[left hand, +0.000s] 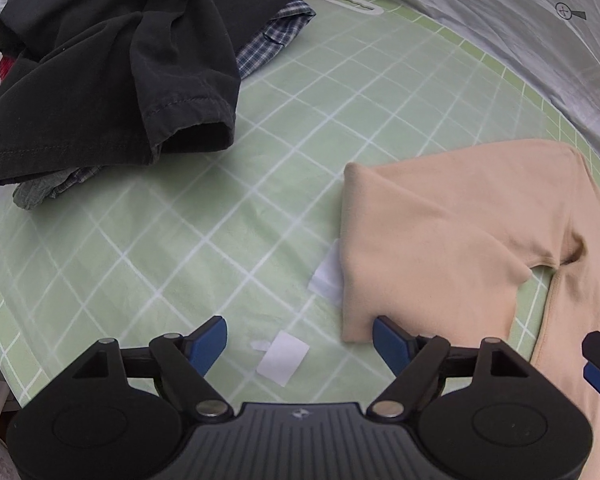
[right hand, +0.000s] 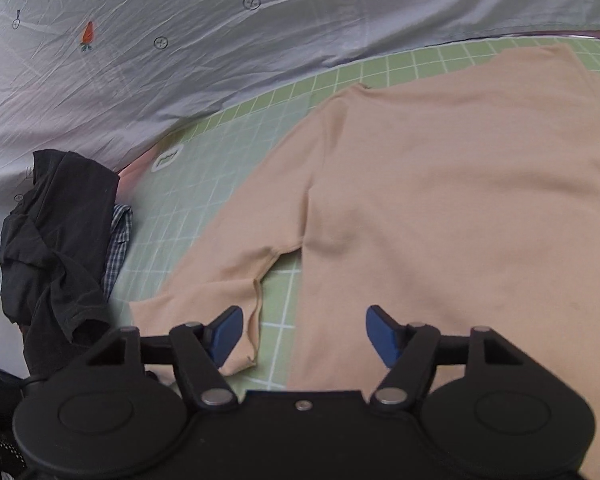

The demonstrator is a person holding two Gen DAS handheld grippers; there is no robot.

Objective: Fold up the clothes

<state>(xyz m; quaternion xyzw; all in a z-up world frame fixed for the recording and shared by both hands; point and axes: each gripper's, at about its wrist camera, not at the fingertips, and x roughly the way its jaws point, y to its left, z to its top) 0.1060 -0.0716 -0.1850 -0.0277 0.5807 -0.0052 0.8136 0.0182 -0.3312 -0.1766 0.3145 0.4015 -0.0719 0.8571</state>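
At the bottom of the left wrist view, the left gripper point(left hand: 300, 344) stands with its jaws spread wide and grips nothing; between the blue pads lies bare green grid mat point(left hand: 204, 216) with a small white label point(left hand: 283, 356) on it. The right-hand pad point(left hand: 390, 338) sits just at the cuff edge of the beige shirt sleeve point(left hand: 420, 240), which extends toward the right of the frame; whether pad and cloth touch cannot be determined. A second white patch point(left hand: 327, 278) lies beside the sleeve's left edge. Farther up, in the upper left, a heap of black clothing point(left hand: 120, 64) rests on a plaid garment point(left hand: 272, 40); a white slot handle point(left hand: 352, 3) marks the mat's far end, and grey sheet fills the upper right. At the bottom of the right wrist view, the right gripper point(right hand: 304, 336) is partly open and holds nothing; no cloth is pinched. Its left-hand pad point(right hand: 226, 334) overlaps the sleeve cuff point(right hand: 236, 316); the right-hand pad point(right hand: 382, 334) lies over the beige shirt point(right hand: 460, 200), spread flat across the mat point(right hand: 204, 184). Beyond, a printed grey sheet point(right hand: 180, 60) fills the upper frame.
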